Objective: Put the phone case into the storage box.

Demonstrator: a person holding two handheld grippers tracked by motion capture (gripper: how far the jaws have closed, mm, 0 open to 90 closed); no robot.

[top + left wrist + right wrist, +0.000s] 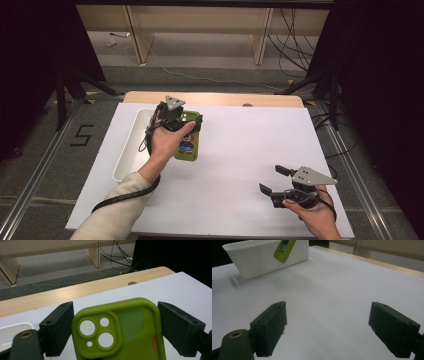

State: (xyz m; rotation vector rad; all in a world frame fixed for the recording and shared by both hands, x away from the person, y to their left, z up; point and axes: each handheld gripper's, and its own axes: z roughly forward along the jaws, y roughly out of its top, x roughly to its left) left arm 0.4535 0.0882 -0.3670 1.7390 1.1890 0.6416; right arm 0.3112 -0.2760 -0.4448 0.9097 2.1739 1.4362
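Silicone phone case (120, 337) looks light and bendy, so my left gripper (116, 327) clamps its side edges near the camera end, while my right gripper (328, 327) waits with jaws apart, holding nothing.

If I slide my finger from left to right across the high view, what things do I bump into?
White bin → left tool with the green phone case between its jaws → bare white table → right tool, open above the table.

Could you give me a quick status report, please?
Left gripper shut on green case, beside white bin. Right gripper open, empty. Nothing in the way.
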